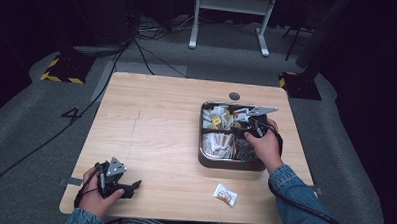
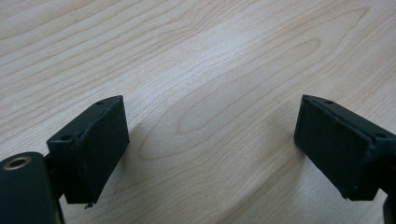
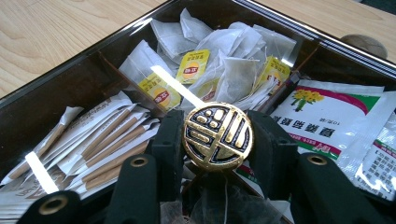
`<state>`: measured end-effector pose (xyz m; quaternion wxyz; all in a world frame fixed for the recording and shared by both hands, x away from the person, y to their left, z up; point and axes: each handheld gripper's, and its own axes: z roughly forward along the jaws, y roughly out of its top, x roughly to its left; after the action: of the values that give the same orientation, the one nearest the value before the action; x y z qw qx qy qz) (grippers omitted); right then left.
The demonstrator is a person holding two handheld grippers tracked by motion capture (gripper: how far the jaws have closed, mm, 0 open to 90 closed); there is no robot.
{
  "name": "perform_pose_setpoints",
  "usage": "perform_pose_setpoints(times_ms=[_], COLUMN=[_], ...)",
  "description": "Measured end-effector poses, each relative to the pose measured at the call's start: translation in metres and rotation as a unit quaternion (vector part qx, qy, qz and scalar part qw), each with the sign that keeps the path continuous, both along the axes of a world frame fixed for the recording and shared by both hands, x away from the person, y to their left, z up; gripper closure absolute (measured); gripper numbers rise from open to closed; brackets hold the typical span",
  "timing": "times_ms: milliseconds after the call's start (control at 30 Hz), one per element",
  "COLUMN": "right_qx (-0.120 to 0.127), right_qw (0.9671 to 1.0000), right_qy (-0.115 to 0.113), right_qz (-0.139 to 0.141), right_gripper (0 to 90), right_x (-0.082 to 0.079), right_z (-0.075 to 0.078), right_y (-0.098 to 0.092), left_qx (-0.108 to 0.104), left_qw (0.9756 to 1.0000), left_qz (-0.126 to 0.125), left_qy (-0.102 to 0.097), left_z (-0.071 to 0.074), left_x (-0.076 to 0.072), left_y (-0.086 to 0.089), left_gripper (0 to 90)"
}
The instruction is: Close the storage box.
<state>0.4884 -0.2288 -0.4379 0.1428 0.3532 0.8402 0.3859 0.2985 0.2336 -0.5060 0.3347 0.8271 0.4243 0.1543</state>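
A dark tray (image 1: pixel 229 165) with four compartments stands at the right of the wooden table (image 1: pixel 151 120). At its middle rises a round gold-and-black knob (image 3: pixel 217 135). My right gripper (image 3: pixel 215 119) reaches into the tray from the near side, its pads (image 3: pixel 169 140) pressed against both sides of the knob. In the high view this right gripper (image 1: pixel 243 124) sits over the tray's centre. My left gripper (image 1: pixel 131 185) rests near the table's front left corner. In its own view the left gripper (image 2: pixel 210 135) is open over bare wood.
The tray holds tea bags with yellow tags (image 3: pixel 224 65), brown stick sachets (image 3: pixel 93 135) and white flower-printed packets (image 3: pixel 327 116). One small sachet (image 1: pixel 225 194) lies on the table in front of the tray. A round cable hole (image 1: pixel 234 95) sits behind it.
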Motion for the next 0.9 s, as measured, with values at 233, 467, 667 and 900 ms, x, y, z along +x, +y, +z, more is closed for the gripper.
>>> perform_pose_setpoints(times_ms=[233,467,667,900], right_qx=[0.021,0.039,0.045,0.062], right_qw=[0.9997,0.9991,0.9986,0.9976], right_qy=[0.000,-0.008,-0.025,-0.030], right_qz=[-0.011,-0.018,-0.008,-0.008], right_gripper=[37.0,31.8,30.5,29.7], right_x=[-0.002,-0.014,-0.033,-0.059], right_z=[0.005,0.027,0.049,0.062], right_y=[-0.001,-0.008,-0.017,-0.035], left_qx=[0.000,0.000,0.001,0.000], left_qw=[1.0000,1.0000,1.0000,1.0000], left_qz=[0.000,-0.001,0.001,0.002], left_qy=[0.000,-0.001,0.000,0.001], left_z=[0.000,0.000,0.000,0.000], left_x=[0.000,-0.001,-0.003,-0.004], left_y=[0.000,0.001,0.003,0.004], left_gripper=[10.4,10.4,10.5,10.6])
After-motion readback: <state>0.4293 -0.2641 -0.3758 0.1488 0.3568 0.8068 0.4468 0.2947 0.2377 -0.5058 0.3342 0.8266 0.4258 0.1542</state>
